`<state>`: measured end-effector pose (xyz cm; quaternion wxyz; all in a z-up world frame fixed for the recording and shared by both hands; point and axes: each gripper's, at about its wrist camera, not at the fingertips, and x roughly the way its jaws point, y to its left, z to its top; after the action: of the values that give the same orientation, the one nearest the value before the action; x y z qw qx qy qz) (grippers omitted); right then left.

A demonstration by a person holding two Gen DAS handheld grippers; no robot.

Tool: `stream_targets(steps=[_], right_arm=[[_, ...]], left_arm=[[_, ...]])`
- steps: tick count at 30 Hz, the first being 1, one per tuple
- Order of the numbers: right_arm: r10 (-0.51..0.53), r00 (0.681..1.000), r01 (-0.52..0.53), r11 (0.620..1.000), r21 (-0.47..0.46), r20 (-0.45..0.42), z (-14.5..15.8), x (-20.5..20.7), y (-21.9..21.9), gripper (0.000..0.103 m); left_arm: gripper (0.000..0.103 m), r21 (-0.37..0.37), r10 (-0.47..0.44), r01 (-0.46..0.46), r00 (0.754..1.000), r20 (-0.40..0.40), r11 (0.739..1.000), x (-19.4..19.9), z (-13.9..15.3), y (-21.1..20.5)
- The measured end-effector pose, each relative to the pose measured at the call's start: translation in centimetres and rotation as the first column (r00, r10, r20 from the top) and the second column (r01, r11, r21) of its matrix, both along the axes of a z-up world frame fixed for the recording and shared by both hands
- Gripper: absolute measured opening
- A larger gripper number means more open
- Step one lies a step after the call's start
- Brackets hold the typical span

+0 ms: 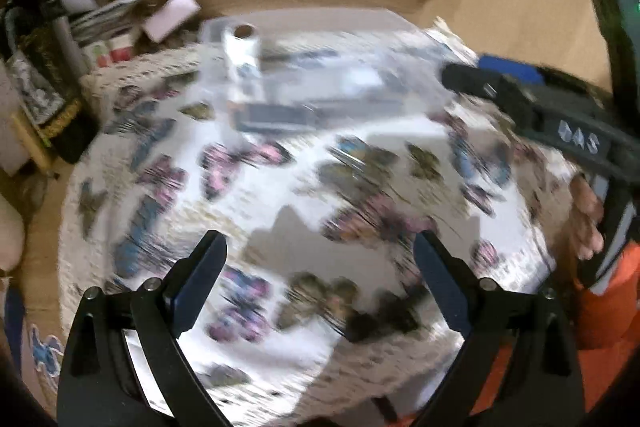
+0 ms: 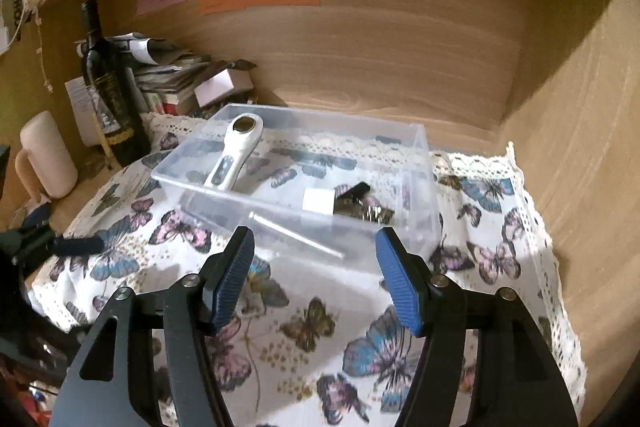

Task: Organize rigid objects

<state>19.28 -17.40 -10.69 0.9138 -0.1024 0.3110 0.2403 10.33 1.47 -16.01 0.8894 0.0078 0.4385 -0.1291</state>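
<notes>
A clear plastic box [image 2: 420, 163] stands on the butterfly cloth at the back of the desk. Inside it a white handheld device [image 2: 236, 155] leans on the left wall, a small white block [image 2: 318, 201] and a dark clip-like object [image 2: 360, 203] lie near the front, with a clear rod [image 2: 296, 233]. My right gripper [image 2: 316, 271] is open and empty just in front of the box. My left gripper [image 1: 320, 267] is open and empty over the cloth; its view is blurred, with the box [image 1: 312, 67] far ahead. The right gripper [image 1: 560, 123] shows at the right there.
A dark wine bottle [image 2: 108, 87], a stack of papers and books [image 2: 172, 75] and a pale mug [image 2: 48, 155] stand at the back left. Wooden walls [image 2: 580, 147] close in the back and right. The butterfly cloth [image 2: 312, 331] covers the desk.
</notes>
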Motion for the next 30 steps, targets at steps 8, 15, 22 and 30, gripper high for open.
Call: stream_targets(steps=[8, 15, 22, 30], right_arm=[[-0.001, 1.000, 0.001, 1.000, 0.017, 0.005, -0.2, -2.2, -1.2, 0.064], [0.011, 1.000, -0.011, 1.000, 0.008, -0.006, -0.8, -2.7, -0.9, 0.067], [0.019, 0.999, -0.020, 1.000, -0.012, -0.046, -2.0, -2.2, 0.3, 0.067], [0.058, 0.988, -0.071, 0.993, -0.089, -0.141, -4.9, -1.0, 3.2, 0.067]], left_arm=[[0.090, 0.007, -0.057, 0.058, 0.996, -0.070, 0.998, -1.8, -3.9, -2.6], [0.038, 0.022, 0.027, -0.027, 1.000, -0.008, 0.999, -2.5, -3.6, -0.7], [0.024, -0.054, 0.098, -0.099, 0.995, -0.023, 0.994, -1.3, -3.3, 2.2], [0.023, -0.109, 0.173, -0.174, 0.985, -0.023, 0.979, -0.1, -3.0, 4.7]])
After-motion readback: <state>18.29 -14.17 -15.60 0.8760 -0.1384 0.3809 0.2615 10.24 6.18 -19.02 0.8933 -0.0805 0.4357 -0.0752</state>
